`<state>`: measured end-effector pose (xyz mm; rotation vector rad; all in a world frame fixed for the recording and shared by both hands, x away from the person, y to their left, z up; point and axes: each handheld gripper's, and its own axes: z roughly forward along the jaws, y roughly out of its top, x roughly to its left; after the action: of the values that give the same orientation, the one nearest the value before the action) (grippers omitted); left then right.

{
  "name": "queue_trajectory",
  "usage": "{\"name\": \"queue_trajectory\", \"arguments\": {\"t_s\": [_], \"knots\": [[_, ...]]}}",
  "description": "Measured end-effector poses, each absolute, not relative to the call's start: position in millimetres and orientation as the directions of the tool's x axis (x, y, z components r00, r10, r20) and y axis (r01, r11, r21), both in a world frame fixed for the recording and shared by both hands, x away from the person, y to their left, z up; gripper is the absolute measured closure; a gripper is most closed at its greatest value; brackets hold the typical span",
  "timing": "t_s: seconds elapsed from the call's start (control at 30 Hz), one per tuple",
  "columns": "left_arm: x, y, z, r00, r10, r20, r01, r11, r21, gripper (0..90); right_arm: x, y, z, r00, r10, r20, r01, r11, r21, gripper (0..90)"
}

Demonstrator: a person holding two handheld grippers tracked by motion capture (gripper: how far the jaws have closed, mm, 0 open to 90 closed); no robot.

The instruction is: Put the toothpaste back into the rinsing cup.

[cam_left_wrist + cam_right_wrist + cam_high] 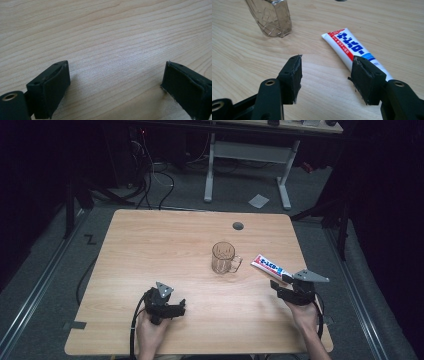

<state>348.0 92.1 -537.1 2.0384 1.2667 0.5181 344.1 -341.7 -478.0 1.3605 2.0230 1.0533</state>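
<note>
The right gripper [325, 71] stands released just beside the smooth white toothpaste tube [348, 47], near the clear ribbed glass mug [224, 257], while the left gripper [116, 82] gapes over bare grainy wooden table [165, 245].

There is one table [150, 250], and it is made of light wood. On it stands one clear glass mug [223, 258], near the middle of the high view. The mug has one handle. There is one tube of toothpaste [267, 266], white with red and blue on it, right of the middle. There are two tools: one left tool [181, 308] at the lower left and one right tool [278, 286] at the lower right. Each tool has two black jaws, so that makes four jaws. One small dark round hole [238, 226] sits in the table top, near its upper edge.
</note>
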Motion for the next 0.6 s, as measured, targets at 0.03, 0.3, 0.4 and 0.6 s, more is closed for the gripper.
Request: {"name": "queue_trajectory", "arguments": {"t_s": [0.03, 0.3, 0.4, 0.6], "knots": [[348.0, 92.2, -537.1, 0.449, 0.893, -0.016, 0.626, -0.302, 0.719, 8.0, 346.6, -343.0, -476.0, -0.389, 0.921, 0.020, 0.546, 0.213, 0.810, 41.5], [348.0, 92.1, -537.1, 0.448, 0.894, -0.016, 0.626, -0.301, 0.719, 8.0, 363.6, -346.3, -469.7, -0.391, 0.920, -0.007, 0.557, 0.243, 0.794, 39.7], [348.0, 92.1, -537.1, 0.449, 0.894, -0.016, 0.626, -0.301, 0.719, 8.1, 368.5, -347.0, -468.4, -0.398, 0.917, 0.004, 0.564, 0.242, 0.790, 39.6], [348.0, 92.1, -537.1, 0.449, 0.894, -0.016, 0.626, -0.301, 0.719, 8.1, 382.5, -339.6, -456.0, -0.418, 0.908, -0.020, 0.587, 0.286, 0.758, 36.0]]}}
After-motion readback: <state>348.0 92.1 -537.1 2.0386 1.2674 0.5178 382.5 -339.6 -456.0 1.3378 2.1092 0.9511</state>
